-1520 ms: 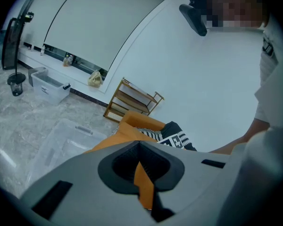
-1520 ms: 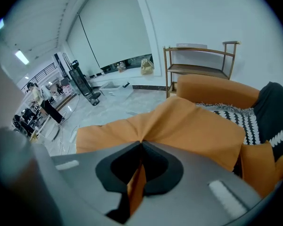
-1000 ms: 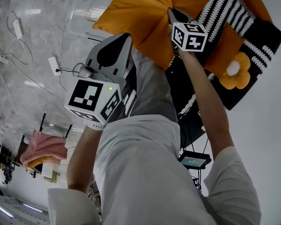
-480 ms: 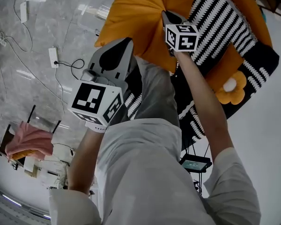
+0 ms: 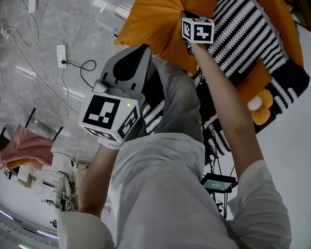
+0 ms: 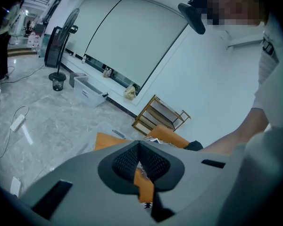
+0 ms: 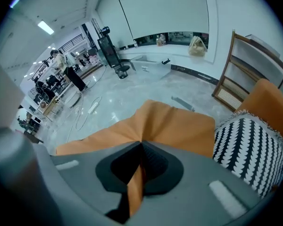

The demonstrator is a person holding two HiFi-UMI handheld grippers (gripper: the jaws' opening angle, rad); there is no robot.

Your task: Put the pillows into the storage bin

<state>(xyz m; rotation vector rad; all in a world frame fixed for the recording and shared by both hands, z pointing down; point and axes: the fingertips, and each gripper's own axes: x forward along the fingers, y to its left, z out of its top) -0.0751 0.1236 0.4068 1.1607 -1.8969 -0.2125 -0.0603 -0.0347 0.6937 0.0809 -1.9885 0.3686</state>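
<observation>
An orange pillow (image 5: pixel 155 19) hangs over the marble floor. My right gripper (image 5: pixel 186 17) is shut on a pinch of its fabric, and pleats fan out from the jaw tips (image 7: pixel 141 145) across the pillow (image 7: pixel 179 124). A black-and-white striped pillow (image 5: pixel 249 35) lies just right of it on the black throw, also seen in the right gripper view (image 7: pixel 250 145). My left gripper (image 5: pixel 141 48) sits nearer me, beside the orange pillow's lower edge. Its jaws (image 6: pixel 139 144) are shut, tips together, gripping nothing. The edge of a clear plastic container (image 5: pixel 111 9) shows past the pillow.
A black throw with an orange flower (image 5: pixel 259 105) and another orange cushion (image 5: pixel 287 25) lie on the right. A power strip with cables (image 5: pixel 61 53) is on the floor at left, a pink cloth (image 5: pixel 26 147) further left. A wooden shelf (image 7: pixel 254 65) stands by the wall.
My right gripper has carried the orange pillow a little up and left in the head view, and more of the striped pillow shows. The left gripper has drifted slightly right, still shut.
</observation>
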